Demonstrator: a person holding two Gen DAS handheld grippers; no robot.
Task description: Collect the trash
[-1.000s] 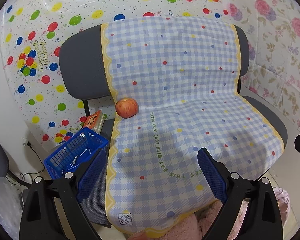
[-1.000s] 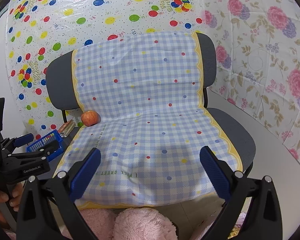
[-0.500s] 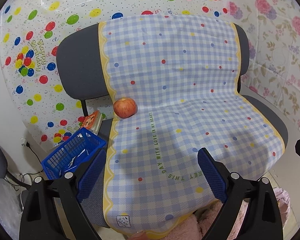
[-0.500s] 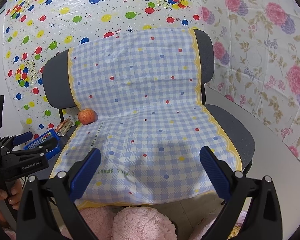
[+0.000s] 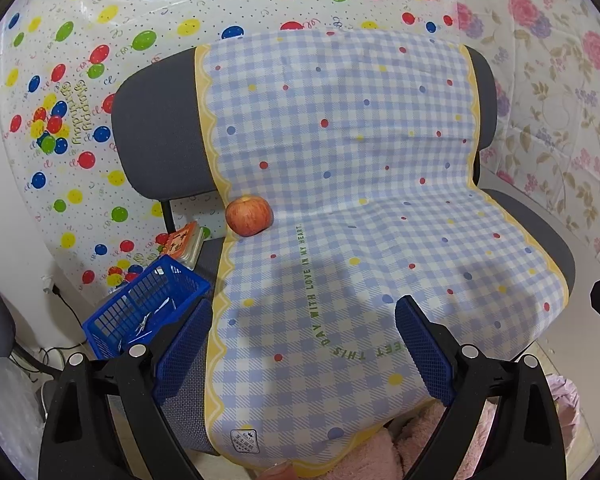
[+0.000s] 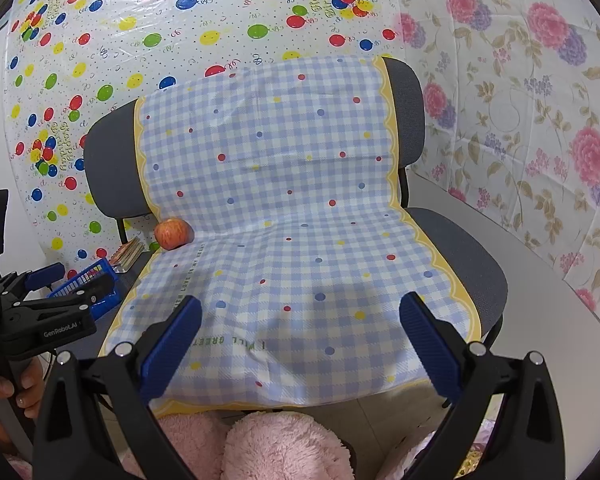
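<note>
Resting at the chair [image 5: 156,128] seat's back-left corner, apple [image 5: 248,215] sits well ahead of both claws, left claw [image 5: 302,348] & right claw [image 6: 300,344] spread, empty. Cloth [image 5: 340,184] reads "WITH LOVE IN MY HEART".

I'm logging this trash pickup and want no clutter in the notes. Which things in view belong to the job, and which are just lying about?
Likely part of the job:
apple on the chair seat
blue basket on the floor, possibly the bin
left gripper, open
right gripper, open

Just there:
checked cloth
grey chair
stack of books
pink fluffy slippers
</note>
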